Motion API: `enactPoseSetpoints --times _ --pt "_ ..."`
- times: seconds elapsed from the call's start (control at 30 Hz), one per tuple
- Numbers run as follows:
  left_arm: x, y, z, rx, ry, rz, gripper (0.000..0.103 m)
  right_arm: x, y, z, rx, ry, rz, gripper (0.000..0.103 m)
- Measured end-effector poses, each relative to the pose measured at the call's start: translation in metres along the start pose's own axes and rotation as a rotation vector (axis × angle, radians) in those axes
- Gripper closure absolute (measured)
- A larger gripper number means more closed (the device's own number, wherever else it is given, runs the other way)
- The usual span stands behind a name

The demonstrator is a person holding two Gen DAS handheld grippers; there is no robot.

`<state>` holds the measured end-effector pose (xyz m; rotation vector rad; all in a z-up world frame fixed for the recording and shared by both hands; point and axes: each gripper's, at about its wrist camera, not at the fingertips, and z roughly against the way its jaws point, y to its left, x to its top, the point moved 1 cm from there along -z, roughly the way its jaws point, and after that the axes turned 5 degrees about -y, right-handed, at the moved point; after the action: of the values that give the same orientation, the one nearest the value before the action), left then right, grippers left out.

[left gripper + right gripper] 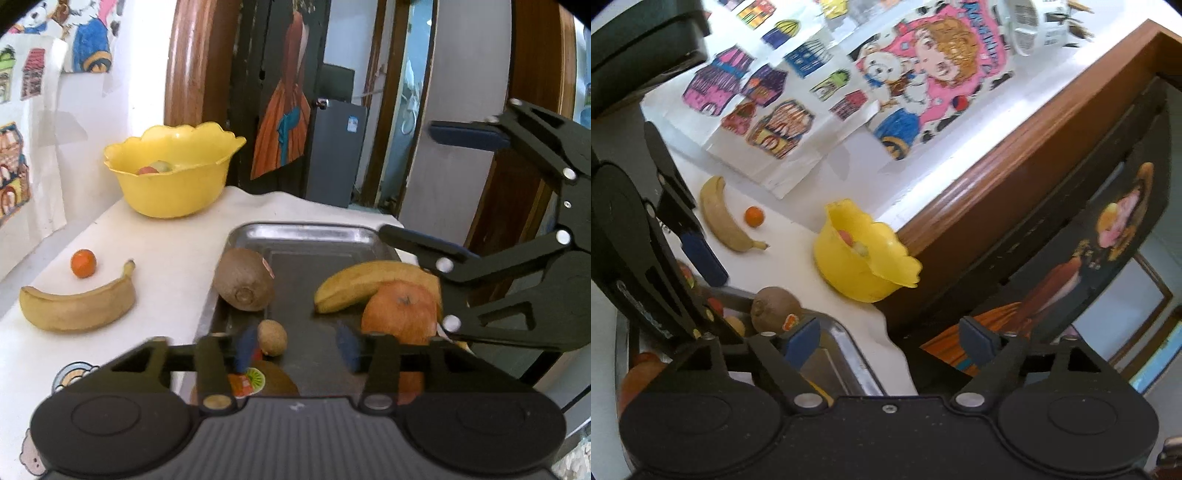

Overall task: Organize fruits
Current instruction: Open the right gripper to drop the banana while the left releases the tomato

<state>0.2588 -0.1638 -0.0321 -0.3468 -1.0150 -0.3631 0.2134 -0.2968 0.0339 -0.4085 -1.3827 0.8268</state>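
The tabletop [177, 236] is covered in smooth white sheeting. On it sits a rectangular metal tray [306, 232] with a shiny raised rim and dark flat floor. Beyond it stands a glossy yellow plastic bowl [173, 177] with a scalloped edge, holding rounded fruits. A curved, matte yellow banana [79, 308] lies on the sheeting left of the tray, a small orange sphere [83, 263] near it. In the tray: a second banana [354, 284] touching a red-orange apple [400, 314], a fuzzy brown kiwi [243, 278] at the left rim, and a small brown oval fruit [272, 336]. The left hand-held gripper [295, 349] has its blue pads apart, nothing pressed between them. The right hand-held gripper [894, 341] stands wide apart, empty, above the tray's corner.
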Motion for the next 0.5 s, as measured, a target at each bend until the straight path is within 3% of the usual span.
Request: enactPoseSetpoints --times 0.1,0.2,0.4,0.5 --pt "0.002 0.001 0.012 0.012 -0.028 0.008 0.027 0.004 -0.007 0.013 -0.028 -0.002 -0.043 0.003" --pt "0.004 0.004 0.03 0.029 -0.065 0.021 0.012 0.007 -0.007 0.027 -0.055 0.005 -0.058 0.001" --pt "0.005 0.012 0.069 0.065 -0.129 0.042 0.001 0.02 -0.001 0.06 -0.099 0.038 -0.168 0.001" --pt "0.002 0.017 0.091 0.095 -0.155 0.037 0.001 0.028 0.008 0.078 -0.102 0.053 -0.24 0.001"
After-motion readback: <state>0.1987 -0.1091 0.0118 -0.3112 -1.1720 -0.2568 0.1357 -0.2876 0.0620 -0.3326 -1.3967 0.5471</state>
